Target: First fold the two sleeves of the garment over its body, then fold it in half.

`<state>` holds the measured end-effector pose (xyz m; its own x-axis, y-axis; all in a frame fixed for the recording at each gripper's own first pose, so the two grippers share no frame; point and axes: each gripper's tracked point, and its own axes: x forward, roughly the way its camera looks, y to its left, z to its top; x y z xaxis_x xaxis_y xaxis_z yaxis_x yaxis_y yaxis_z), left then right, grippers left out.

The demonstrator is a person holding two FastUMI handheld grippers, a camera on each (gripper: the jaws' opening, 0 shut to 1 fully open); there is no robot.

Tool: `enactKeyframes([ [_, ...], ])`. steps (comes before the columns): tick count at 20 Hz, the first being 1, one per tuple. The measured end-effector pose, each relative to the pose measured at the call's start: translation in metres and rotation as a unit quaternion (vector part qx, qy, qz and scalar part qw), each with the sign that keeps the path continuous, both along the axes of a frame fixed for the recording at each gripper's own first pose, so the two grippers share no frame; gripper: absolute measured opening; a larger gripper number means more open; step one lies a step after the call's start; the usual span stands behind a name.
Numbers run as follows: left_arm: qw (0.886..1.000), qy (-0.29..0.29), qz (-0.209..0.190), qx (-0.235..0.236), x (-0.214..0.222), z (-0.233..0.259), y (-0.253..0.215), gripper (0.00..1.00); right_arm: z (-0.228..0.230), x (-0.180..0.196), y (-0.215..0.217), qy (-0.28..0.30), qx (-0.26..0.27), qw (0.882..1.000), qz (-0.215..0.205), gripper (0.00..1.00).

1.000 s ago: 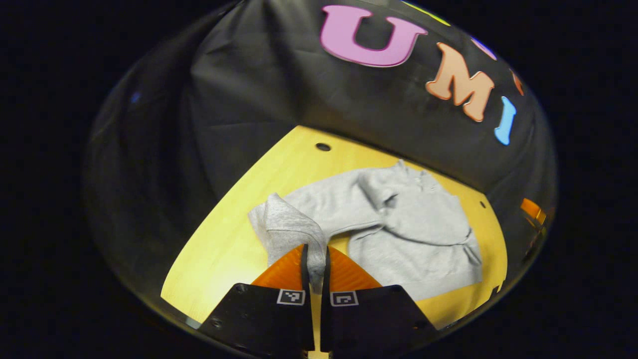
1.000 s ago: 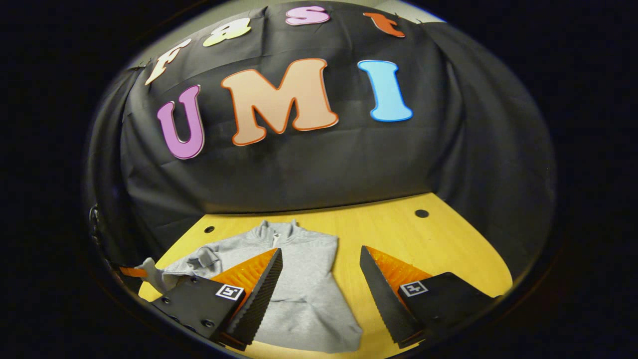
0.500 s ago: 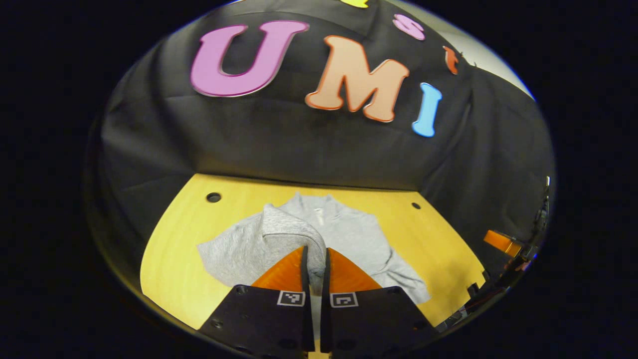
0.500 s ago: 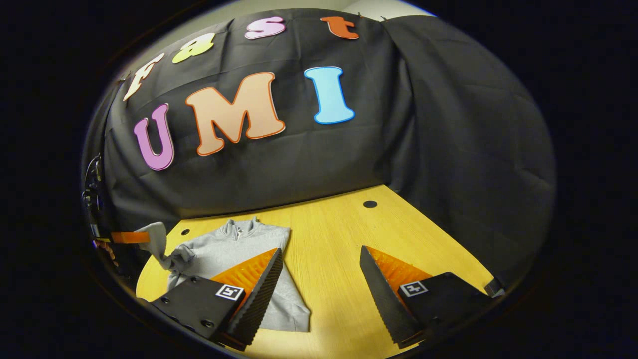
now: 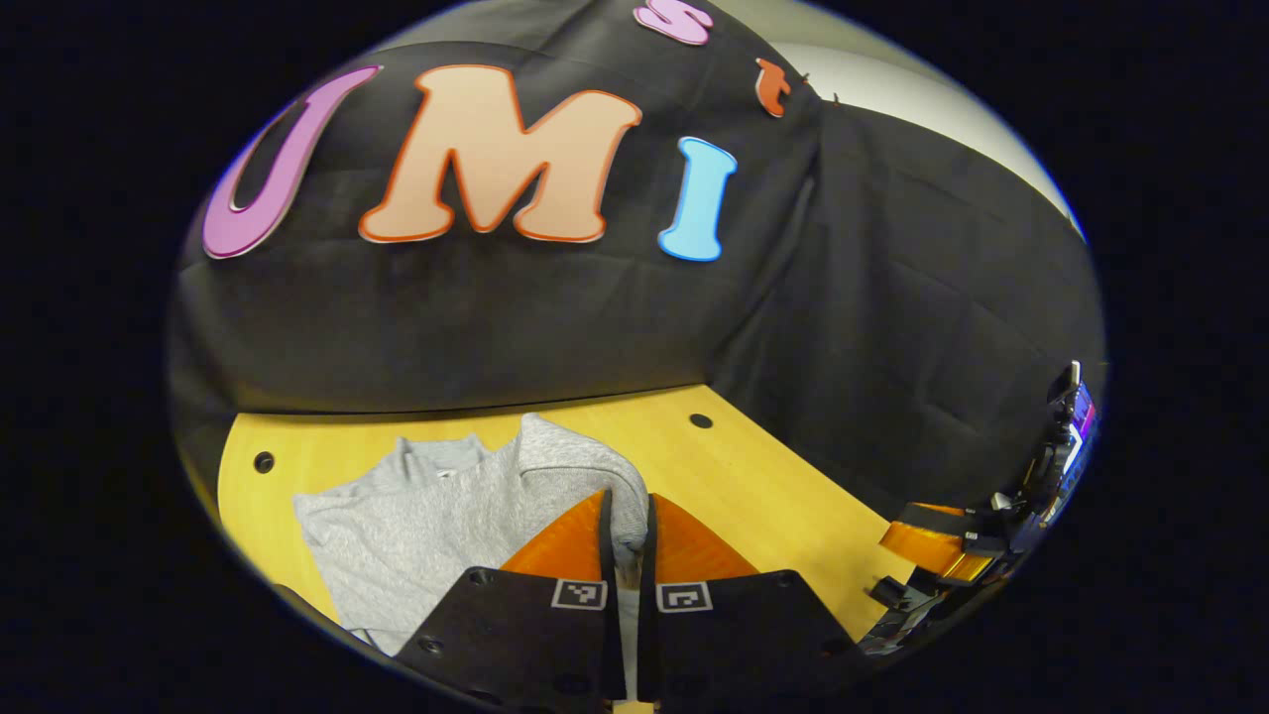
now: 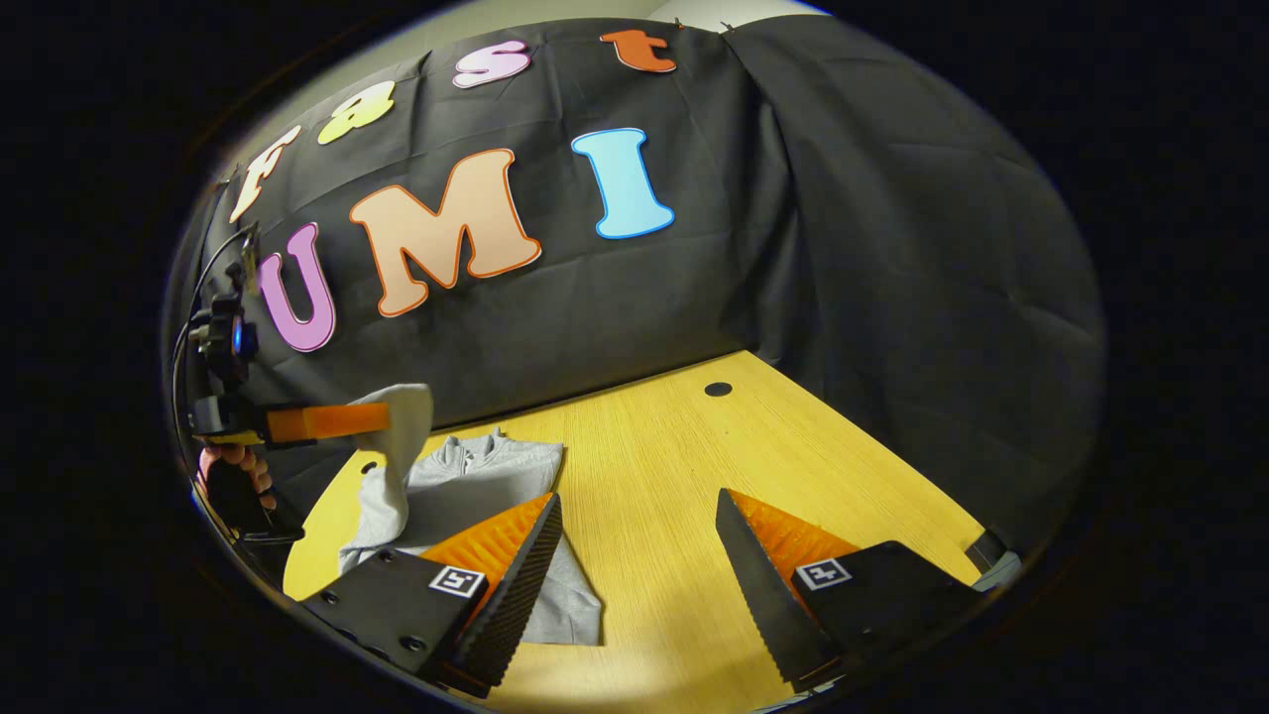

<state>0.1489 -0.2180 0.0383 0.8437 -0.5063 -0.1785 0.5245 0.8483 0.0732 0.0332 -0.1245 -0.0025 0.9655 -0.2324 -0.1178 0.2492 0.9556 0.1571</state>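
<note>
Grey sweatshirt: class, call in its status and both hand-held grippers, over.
Left hand-held gripper shut on sleeve, lifted. Right hand-held gripper open, empty. Grey sweatshirt lying on wooden table, half-fold not done. Nothing obstructing.

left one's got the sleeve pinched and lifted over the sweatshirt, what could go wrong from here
The left hand-held gripper grips only a small bunch of the sleeve, so the cloth might slip free before it reaches the body.

The lifted sleeve may drag the grey sweatshirt across the wooden table, because the right hand-held gripper hangs open above the table and pins nothing.

The sleeve hangs bunched, so it could land creased rather than flat.
</note>
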Motion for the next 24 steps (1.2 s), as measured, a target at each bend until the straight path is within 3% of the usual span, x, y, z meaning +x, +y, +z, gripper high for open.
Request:
enactKeyframes([
  [4,1.0,0.008,-0.022,0.02,0.018,-0.012,-0.047,0.04,-0.006,0.002,-0.003,0.004,0.006,1.0,0.009,0.98],
  [5,1.0,0.012,-0.02,0.02,0.026,-0.017,-0.054,0.04,-0.007,0.004,-0.004,0.006,0.007,1.0,0.011,0.94],
  [6,1.0,0.015,-0.014,0.02,0.035,-0.022,-0.057,0.04,-0.009,0.005,-0.004,0.008,0.007,1.0,0.012,0.98],
  [9,1.0,0.025,0.009,0.013,0.066,-0.042,-0.057,0.05,-0.015,0.008,-0.004,0.013,0.006,1.0,0.015,0.94],
  [12,0.998,0.054,0.021,0.006,0.091,-0.07,-0.05,0.11,-0.029,0.013,-0.003,0.027,0.008,0.999,0.023,0.98],
  [13,0.997,0.068,0.029,0.012,0.094,-0.076,-0.046,0.16,-0.032,0.015,-0.001,0.034,0.008,0.999,0.026,0.98],
  [17,0.997,0.059,0.058,0.013,0.093,-0.071,-0.027,0.92,-0.045,0.02,0.005,0.048,0.006,0.998,0.043,0.98],
  [20,0.998,0.023,0.064,0.014,0.077,-0.044,-0.009,0.94,-0.052,0.022,0.01,0.05,0.002,0.997,0.061,0.94],
  [24,0.999,-0.012,0.043,0.031,0.031,-0.019,0.029,0.95,-0.056,0.024,0.041,0.061,-0.008,0.993,0.102,0.98],
])
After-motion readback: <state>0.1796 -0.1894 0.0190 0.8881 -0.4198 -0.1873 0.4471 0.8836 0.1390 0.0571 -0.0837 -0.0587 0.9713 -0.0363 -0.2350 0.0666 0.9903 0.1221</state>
